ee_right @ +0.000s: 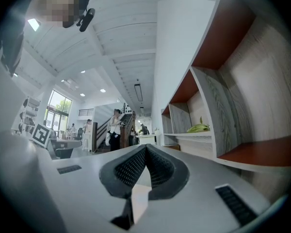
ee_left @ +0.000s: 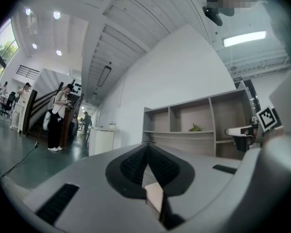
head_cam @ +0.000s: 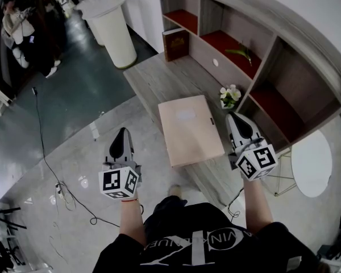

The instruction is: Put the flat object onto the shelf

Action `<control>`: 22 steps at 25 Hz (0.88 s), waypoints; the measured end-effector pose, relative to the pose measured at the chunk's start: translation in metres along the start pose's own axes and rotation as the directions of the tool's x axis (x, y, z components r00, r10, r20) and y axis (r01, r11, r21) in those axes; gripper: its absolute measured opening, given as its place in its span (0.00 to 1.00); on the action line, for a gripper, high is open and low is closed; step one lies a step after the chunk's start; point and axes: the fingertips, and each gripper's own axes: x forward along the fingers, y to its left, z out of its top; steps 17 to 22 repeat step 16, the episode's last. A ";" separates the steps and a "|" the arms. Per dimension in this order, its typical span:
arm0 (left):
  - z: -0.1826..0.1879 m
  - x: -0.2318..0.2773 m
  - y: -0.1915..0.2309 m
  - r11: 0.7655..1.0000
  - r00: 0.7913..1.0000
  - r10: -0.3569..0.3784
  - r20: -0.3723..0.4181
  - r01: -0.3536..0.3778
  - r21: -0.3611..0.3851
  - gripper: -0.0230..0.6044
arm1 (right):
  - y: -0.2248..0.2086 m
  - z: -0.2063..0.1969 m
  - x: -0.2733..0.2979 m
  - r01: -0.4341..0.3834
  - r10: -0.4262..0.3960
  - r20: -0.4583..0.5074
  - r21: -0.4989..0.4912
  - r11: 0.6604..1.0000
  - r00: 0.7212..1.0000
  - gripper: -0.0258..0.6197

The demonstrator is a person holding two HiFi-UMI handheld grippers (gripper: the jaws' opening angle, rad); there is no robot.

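A flat beige folder [head_cam: 188,128] lies on the low wooden ledge [head_cam: 153,78] at the foot of the shelf unit [head_cam: 261,67]. My right gripper [head_cam: 233,117] hovers just beside the folder's right edge, shut, with nothing between its jaws. My left gripper [head_cam: 123,132] hangs over the floor to the folder's left, also shut and empty. In the left gripper view the jaws [ee_left: 146,145] meet at the tip, and the shelf unit [ee_left: 194,135] stands ahead. In the right gripper view the shut gripper [ee_right: 145,147] points along the shelf unit [ee_right: 213,110] at its right.
A brown book [head_cam: 175,44] leans at the ledge's far end. A small pot of white flowers [head_cam: 229,95] stands by the folder's far right corner. A green item [head_cam: 240,53] lies in a red-floored compartment. A white counter [head_cam: 111,24], a round white table [head_cam: 311,164] and a floor cable [head_cam: 45,152] lie around.
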 end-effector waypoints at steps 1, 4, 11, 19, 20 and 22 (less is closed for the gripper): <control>0.000 -0.001 0.000 1.000 1.000 0.000 0.001 0.000 0.000 0.05 | 0.001 0.000 0.000 -0.001 0.001 0.002 -0.001 1.000 1.000 0.05; 0.000 -0.001 0.001 1.000 1.000 -0.002 0.003 0.002 0.000 0.05 | 0.001 0.000 -0.001 0.001 -0.001 0.004 0.000 1.000 1.000 0.05; 0.001 -0.007 0.005 1.000 1.000 0.006 0.006 -0.006 0.017 0.05 | 0.005 -0.003 -0.001 0.001 -0.001 0.005 0.001 1.000 1.000 0.05; 0.001 -0.008 0.008 1.000 1.000 0.010 0.013 -0.010 0.025 0.05 | 0.007 -0.006 0.001 0.001 -0.001 0.000 0.003 1.000 1.000 0.05; 0.001 -0.008 0.008 1.000 1.000 0.010 0.013 -0.010 0.025 0.05 | 0.007 -0.006 0.001 0.001 -0.001 0.000 0.003 1.000 1.000 0.05; 0.001 -0.008 0.008 1.000 1.000 0.010 0.013 -0.010 0.025 0.05 | 0.007 -0.006 0.001 0.001 -0.001 0.000 0.003 1.000 1.000 0.05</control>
